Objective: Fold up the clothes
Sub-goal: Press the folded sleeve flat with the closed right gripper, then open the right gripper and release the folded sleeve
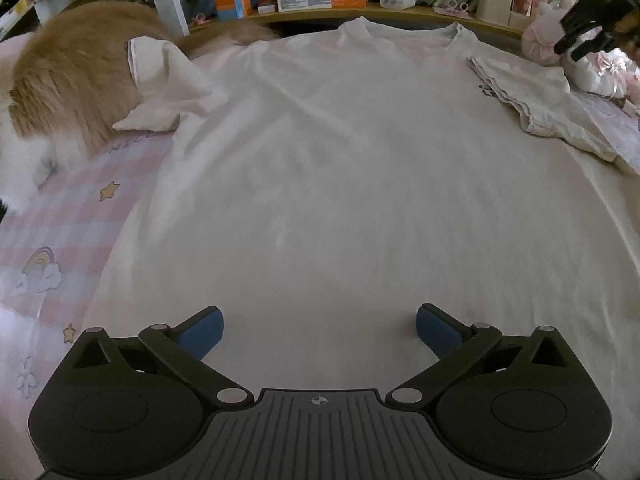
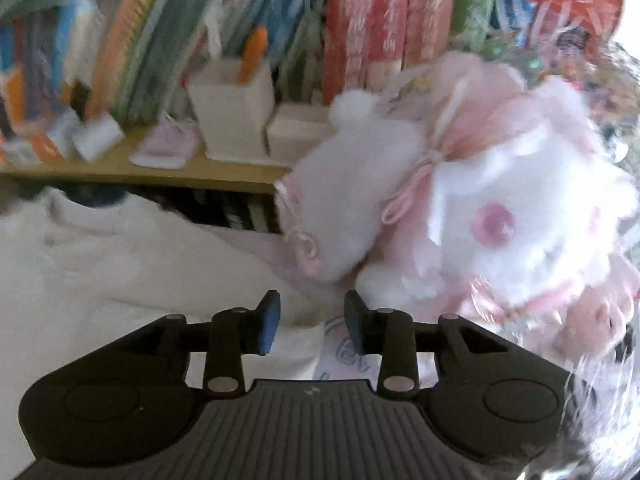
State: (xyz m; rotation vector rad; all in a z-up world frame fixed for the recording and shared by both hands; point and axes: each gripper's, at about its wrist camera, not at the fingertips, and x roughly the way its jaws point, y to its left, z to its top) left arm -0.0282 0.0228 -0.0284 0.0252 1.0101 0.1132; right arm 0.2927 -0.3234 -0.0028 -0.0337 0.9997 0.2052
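The wide white cotton T-shirt (image 1: 320, 160) lies flat, its right sleeve (image 1: 532, 92) folded inward. The left gripper (image 1: 319, 334) hovers above its hem, jaws wide apart. The right gripper (image 2: 312, 322), jaws parted and empty, hangs beyond the sleeve.

my right wrist view is smeared with blur: the books (image 2: 360, 32) on the shelf (image 2: 140, 168) show no readable titles, and the pink and white plush toy (image 2: 500, 208) runs off the right edge. in my left wrist view my left tool (image 1: 319, 330) covers the hem of the white t-shirt (image 1: 320, 184), and the shirt's right side runs out of frame. the print on its folded-over right sleeve (image 1: 520, 88) is mostly hidden. the furry orange thing (image 1: 80, 80) is cut by the left edge; i cannot tell what it is.
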